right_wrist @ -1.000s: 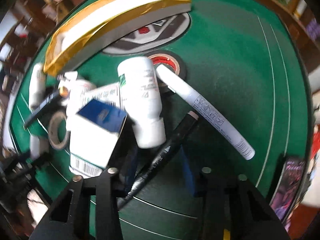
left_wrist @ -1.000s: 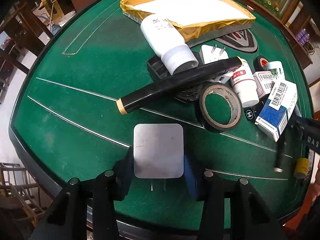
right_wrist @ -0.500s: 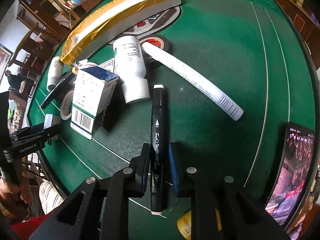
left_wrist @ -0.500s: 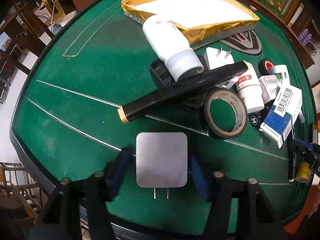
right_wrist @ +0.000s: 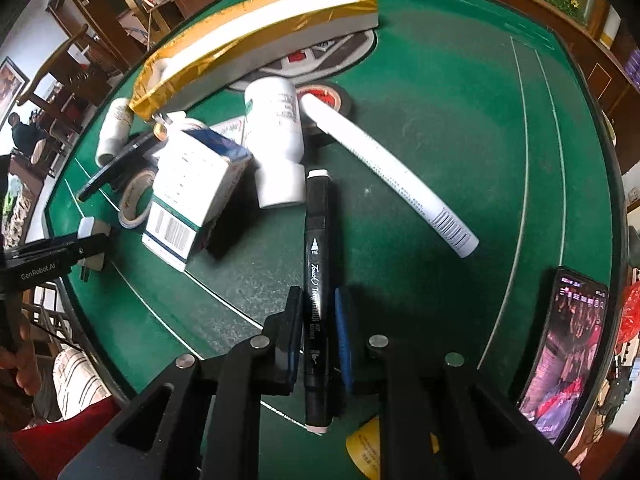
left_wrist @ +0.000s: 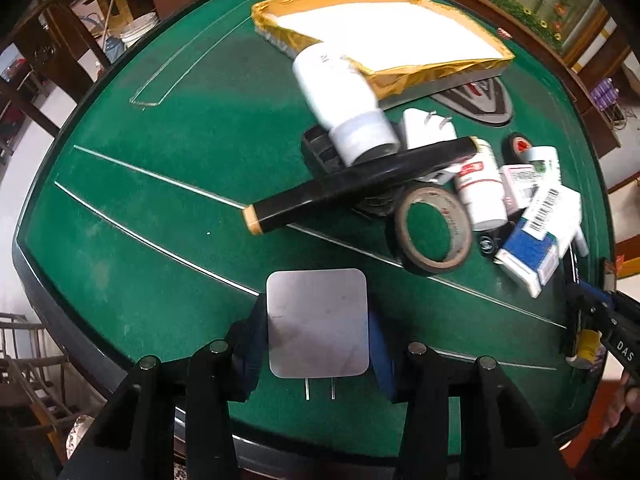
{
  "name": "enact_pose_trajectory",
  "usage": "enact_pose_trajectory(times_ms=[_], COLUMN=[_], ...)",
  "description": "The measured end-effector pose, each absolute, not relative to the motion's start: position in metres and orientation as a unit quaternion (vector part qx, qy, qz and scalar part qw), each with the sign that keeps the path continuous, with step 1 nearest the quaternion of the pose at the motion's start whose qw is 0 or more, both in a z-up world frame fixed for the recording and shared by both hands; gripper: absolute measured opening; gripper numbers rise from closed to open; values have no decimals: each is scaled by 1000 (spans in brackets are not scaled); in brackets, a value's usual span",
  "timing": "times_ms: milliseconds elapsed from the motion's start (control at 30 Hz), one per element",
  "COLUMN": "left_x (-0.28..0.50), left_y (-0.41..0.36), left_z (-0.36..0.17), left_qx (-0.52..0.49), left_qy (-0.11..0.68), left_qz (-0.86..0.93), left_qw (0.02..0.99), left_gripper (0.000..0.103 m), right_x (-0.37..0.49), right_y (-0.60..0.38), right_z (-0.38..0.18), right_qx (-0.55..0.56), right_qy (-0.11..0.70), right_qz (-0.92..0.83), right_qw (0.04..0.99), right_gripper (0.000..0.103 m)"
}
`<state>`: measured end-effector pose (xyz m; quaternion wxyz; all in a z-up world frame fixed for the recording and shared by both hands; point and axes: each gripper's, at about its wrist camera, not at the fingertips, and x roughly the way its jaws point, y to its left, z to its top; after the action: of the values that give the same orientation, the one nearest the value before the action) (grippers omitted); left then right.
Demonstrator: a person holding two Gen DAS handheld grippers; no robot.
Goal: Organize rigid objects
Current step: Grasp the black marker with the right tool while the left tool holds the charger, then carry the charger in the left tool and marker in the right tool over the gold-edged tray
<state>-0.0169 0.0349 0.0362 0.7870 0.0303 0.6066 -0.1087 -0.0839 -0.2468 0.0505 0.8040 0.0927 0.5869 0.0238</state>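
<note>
My left gripper (left_wrist: 316,344) points down at the green felt table (left_wrist: 160,208). Its jaws are closing, and the blue pads press both sides of a flat silver-white plug charger (left_wrist: 317,312) whose prongs point back toward me. My right gripper (right_wrist: 319,300) is shut on a black marker (right_wrist: 317,232), which lies along the fingers with its white tip near a white pill bottle (right_wrist: 276,136). In the left wrist view the right gripper (left_wrist: 600,320) shows at the right edge. The left gripper (right_wrist: 60,252) shows at the left edge of the right wrist view.
A pile sits mid-table: a black tube (left_wrist: 360,180), a tape roll (left_wrist: 434,232), a large white bottle (left_wrist: 340,96), a blue-and-white box (right_wrist: 192,196) and a long white tube (right_wrist: 384,160). A gold-edged tray (left_wrist: 400,76) stands behind. A phone (right_wrist: 568,344) lies at the right edge.
My right gripper shut on the black marker and drew it back out of the pile, now straight between the fingers. The left gripper stayed in place around the charger.
</note>
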Motion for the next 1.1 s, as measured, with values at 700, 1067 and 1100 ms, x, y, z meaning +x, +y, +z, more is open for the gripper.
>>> enact_pose_trajectory(times_ms=[700, 1067, 1100], left_x=[2, 104, 112], left_y=[-7, -17, -18], left_z=[107, 109, 108], left_qx=[40, 38, 40], left_qy=[542, 531, 530], left_qz=[-181, -164, -162], left_qw=[819, 831, 831], left_gripper=[48, 48, 48], right_x=[-74, -38, -33], right_y=[-240, -237, -236], right_z=[84, 102, 103], right_qx=[105, 97, 98], right_qy=[552, 533, 533], right_qz=[51, 51, 53], right_qw=[826, 839, 839], right_gripper=[15, 15, 15])
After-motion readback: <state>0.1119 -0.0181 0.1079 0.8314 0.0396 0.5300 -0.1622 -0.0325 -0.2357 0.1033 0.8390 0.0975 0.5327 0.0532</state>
